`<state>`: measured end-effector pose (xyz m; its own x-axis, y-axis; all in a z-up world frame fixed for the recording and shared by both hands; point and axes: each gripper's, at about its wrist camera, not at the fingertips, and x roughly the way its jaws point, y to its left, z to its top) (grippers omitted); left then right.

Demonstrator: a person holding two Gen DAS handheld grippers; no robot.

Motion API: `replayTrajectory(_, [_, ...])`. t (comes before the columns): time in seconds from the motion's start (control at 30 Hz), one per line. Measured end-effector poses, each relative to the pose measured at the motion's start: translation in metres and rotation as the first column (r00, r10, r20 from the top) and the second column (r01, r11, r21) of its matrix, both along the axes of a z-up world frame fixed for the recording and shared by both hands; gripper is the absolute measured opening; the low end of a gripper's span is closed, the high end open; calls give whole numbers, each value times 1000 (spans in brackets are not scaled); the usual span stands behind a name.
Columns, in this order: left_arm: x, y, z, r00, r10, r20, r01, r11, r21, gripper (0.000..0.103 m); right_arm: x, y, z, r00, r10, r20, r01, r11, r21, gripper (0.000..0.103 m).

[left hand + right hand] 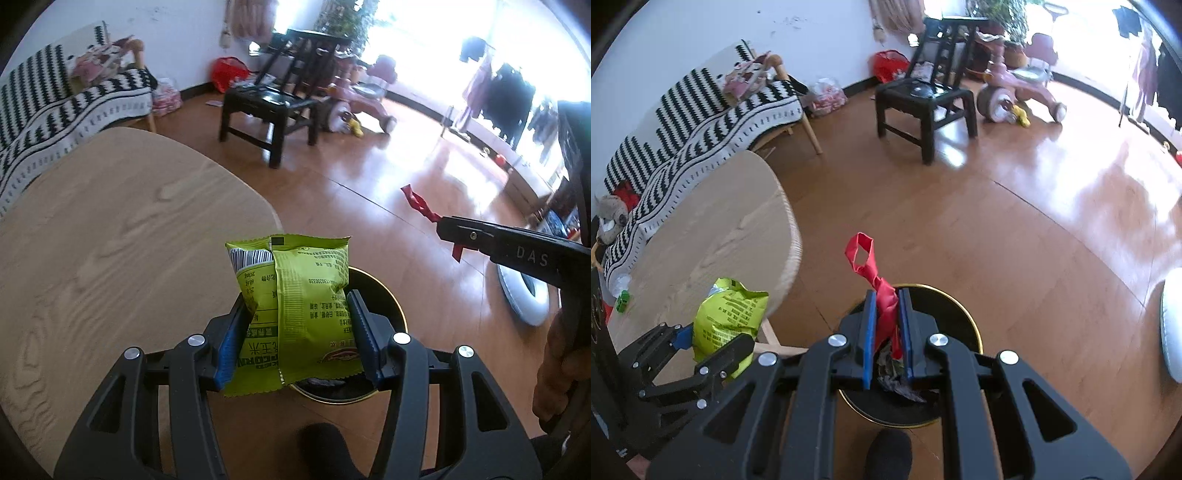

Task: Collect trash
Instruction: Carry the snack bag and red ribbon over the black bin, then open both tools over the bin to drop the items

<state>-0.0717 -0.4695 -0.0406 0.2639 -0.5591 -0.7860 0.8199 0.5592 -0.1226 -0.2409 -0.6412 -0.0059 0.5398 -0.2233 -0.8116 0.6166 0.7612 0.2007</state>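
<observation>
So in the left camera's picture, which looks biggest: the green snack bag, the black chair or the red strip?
1. Green snack bag, though it is nearest the camera.
2. Black chair.
3. Red strip.

You're in a home living room — sofa [713, 110] with striped throw, dark chair [923, 99], pink tricycle [1015, 88], laundry [506, 96] by the window.

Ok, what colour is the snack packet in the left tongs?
Lime green snack packet, clearest in the left wrist view.
</observation>
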Motion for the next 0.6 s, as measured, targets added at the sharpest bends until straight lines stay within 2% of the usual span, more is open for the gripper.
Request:
replayTrajectory(0.17, [-3,-14,-11,1000,-24,-19,24,1000,13,53,-12,-5,-6,1000,-10,-4,10,1000,21,13])
replayTrajectory(0.6, [-3,-24,-21,998,-38,-44,40,999,27,53,1,-9,-8,1000,-7,-4,7,1000,30,13])
